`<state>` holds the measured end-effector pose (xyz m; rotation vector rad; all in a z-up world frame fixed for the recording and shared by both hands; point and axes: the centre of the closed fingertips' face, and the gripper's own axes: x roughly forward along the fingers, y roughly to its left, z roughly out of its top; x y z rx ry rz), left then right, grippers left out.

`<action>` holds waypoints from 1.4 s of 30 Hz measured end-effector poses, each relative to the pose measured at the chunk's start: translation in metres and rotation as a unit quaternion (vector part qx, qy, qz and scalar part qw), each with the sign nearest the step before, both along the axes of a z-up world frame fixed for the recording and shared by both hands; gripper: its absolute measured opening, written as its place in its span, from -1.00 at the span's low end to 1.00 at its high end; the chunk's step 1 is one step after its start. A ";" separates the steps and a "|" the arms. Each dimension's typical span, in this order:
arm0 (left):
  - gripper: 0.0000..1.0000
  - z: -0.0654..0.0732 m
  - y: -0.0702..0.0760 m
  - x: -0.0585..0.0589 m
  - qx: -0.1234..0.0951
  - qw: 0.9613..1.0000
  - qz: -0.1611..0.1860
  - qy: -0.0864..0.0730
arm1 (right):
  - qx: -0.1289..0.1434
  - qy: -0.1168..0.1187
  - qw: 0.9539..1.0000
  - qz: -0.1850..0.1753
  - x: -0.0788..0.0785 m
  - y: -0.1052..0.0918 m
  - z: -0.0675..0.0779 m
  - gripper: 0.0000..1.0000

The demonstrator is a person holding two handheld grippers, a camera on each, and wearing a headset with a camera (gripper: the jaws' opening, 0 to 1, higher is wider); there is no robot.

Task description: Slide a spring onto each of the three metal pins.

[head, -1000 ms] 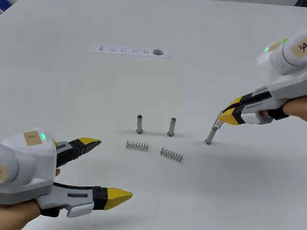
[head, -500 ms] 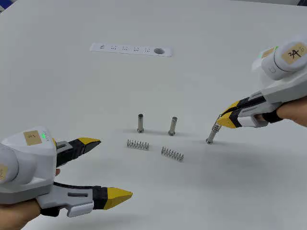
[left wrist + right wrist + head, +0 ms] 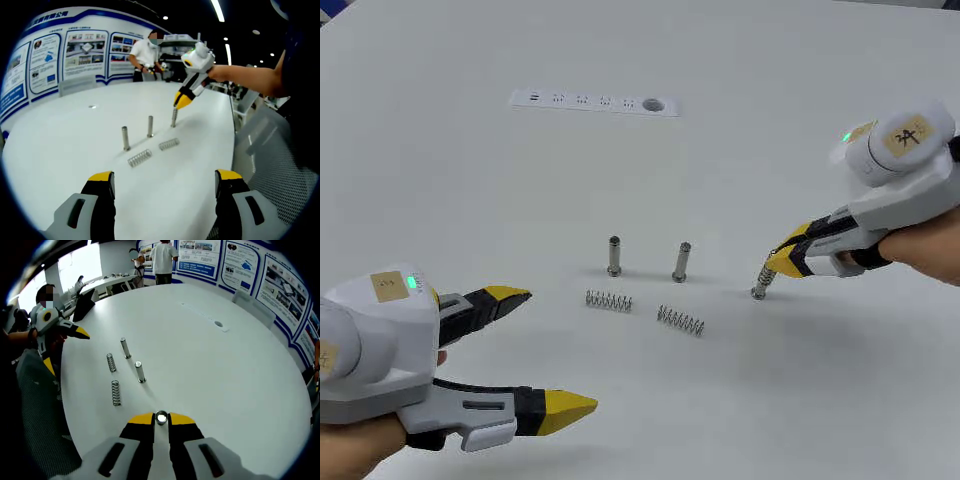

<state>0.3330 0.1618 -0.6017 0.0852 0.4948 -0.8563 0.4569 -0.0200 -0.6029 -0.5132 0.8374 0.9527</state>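
Three metal pins stand mid-table: the left pin (image 3: pixel 614 255), the middle pin (image 3: pixel 681 261) and the right pin (image 3: pixel 761 283), which leans. A spring (image 3: pixel 767 273) sits around the leaning pin, and my right gripper (image 3: pixel 778 262) is shut on that spring near the pin's top (image 3: pixel 161 417). Two loose springs lie in front of the pins, one on the left (image 3: pixel 608 300) and one on the right (image 3: pixel 680 321). My left gripper (image 3: pixel 545 350) hangs open and empty near the table's front left, well short of the pins (image 3: pixel 150 126).
A white power strip (image 3: pixel 592 102) lies flat at the back of the white table (image 3: pixel 470 200). People stand far behind the table (image 3: pixel 145 57). Wide bare tabletop surrounds the pins.
My right gripper has come down and slightly left, and the spring sits lower on the leaning pin. The left gripper and the loose springs have stayed put.
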 end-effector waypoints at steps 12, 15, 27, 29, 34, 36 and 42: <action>0.68 0.000 0.001 0.001 0.001 1.000 0.001 0.000 | 0.001 -0.004 1.000 -0.014 0.008 0.000 -0.008 -0.77; 0.68 0.000 0.002 0.001 0.001 1.000 0.001 0.000 | 0.003 -0.005 1.000 -0.019 0.011 -0.001 -0.009 -0.77; 0.67 -0.001 0.002 0.000 0.003 1.000 0.001 0.001 | 0.005 -0.007 1.000 -0.026 0.013 -0.002 -0.016 -0.77; 0.67 0.000 0.003 0.000 0.003 1.000 0.001 0.001 | 0.002 -0.007 1.000 -0.024 0.012 -0.003 -0.018 -0.77; 0.68 0.000 0.003 0.000 0.004 1.000 0.000 0.000 | 0.002 -0.013 1.000 -0.019 0.013 -0.002 -0.018 -0.74; 0.68 0.000 0.003 0.000 0.004 1.000 0.000 0.000 | 0.002 -0.015 1.000 -0.020 0.014 -0.003 -0.018 -0.70; 0.68 0.001 0.003 -0.001 0.004 1.000 0.000 -0.001 | 0.003 -0.016 1.000 -0.021 0.013 -0.005 -0.017 -0.68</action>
